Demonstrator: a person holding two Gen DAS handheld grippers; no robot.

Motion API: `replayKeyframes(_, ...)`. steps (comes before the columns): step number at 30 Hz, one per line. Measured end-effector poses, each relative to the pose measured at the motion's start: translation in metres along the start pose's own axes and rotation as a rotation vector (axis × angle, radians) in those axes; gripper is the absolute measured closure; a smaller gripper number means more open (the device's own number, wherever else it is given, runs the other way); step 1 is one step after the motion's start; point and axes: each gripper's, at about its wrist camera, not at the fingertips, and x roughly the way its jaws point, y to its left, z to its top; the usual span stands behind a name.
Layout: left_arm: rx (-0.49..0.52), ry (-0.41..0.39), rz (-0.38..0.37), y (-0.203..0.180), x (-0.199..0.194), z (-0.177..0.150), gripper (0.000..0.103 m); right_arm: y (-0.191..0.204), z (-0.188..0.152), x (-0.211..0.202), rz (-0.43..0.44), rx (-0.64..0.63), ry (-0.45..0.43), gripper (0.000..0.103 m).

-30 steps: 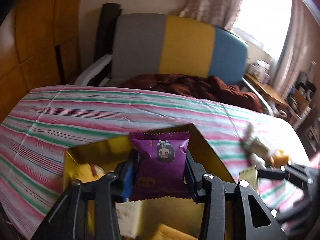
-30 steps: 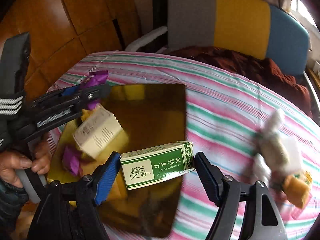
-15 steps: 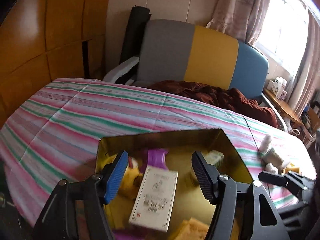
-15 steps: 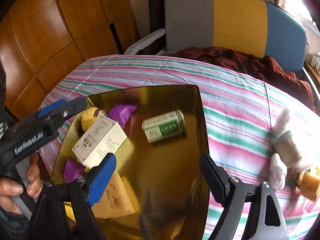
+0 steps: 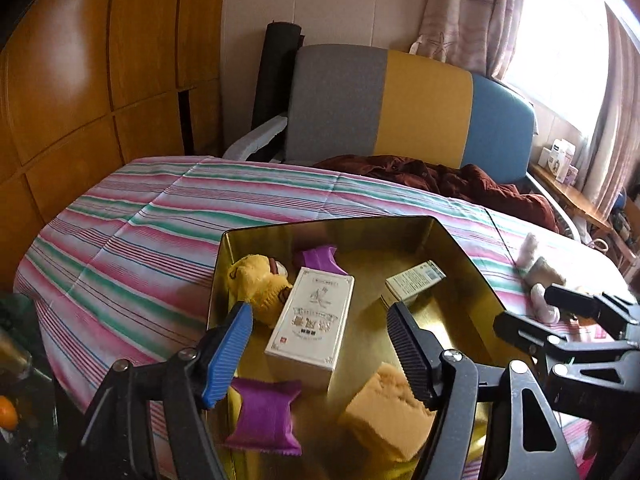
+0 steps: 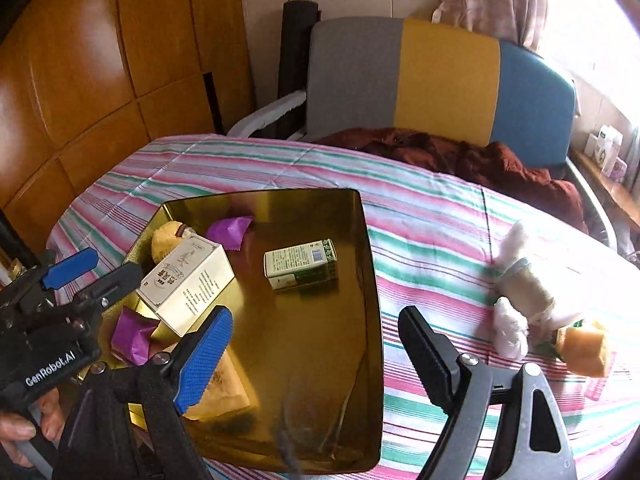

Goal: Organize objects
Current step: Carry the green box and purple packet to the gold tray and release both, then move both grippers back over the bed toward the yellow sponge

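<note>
Resting loose in the gold tin tray (image 6: 370, 280) are two things that a second ago sat between the jaws: a purple snack packet (image 5: 318, 258) at the tray's upper left, dropped by the left gripper (image 5: 320, 340), and a green-and-white carton (image 6: 301, 265) near its middle, dropped by the right gripper (image 6: 314, 354). The tray's near edge is cut off at the bottom of the left wrist view.

Also in the tray: a white box (image 5: 312, 320) propped on a yellow plush toy (image 5: 256, 284), a second purple packet (image 5: 264, 416) at lower left, and a tan sponge-like block (image 5: 384, 412) partly behind the left gripper's black finger.

On the striped tablecloth (image 6: 432, 240), at the right of the right wrist view, lie a white plush figure (image 6: 520, 284) and an orange block (image 6: 586, 346), both slightly blurred; a small green item between them is hard to make out.

The left gripper's jaws are spreading apart, pinching nothing, over the white box without touching it. The right gripper's jaws stand wide, empty, above the tray's right rim. A hand (image 6: 28, 428) at the lower left edge grips the left tool's handle.
</note>
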Motion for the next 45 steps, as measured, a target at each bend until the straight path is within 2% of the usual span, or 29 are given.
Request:
replayKeyframes(11,0.038,0.01,-0.023,-0.012,-0.007,-0.008,0.028,-0.002,-0.011,-0.012,-0.025,-0.005,-0.031,0.016)
replayKeyframes(22,0.086,0.041,-0.082,-0.034,-0.005,-0.016,0.027,-0.049,-0.029,-0.011,-0.076,0.107,0.005,0.017)
replayKeyframes(28,0.111,0.056,-0.103,-0.046,-0.002,-0.018,0.027,-0.104,-0.044,-0.017,-0.137,0.211,0.032,0.017)
replayKeyframes(34,0.148,0.068,-0.139,-0.062,-0.001,-0.018,0.026,-0.183,-0.06,-0.041,-0.226,0.384,0.029,0.017)
replayKeyframes(38,0.179,0.085,-0.17,-0.078,0.002,-0.02,0.026,-0.242,-0.056,-0.056,-0.28,0.468,0.01,0.017)
replayKeyframes(45,0.236,0.095,-0.224,-0.106,0.001,-0.02,0.026,-0.316,-0.051,-0.037,-0.271,0.566,0.082,0.016)
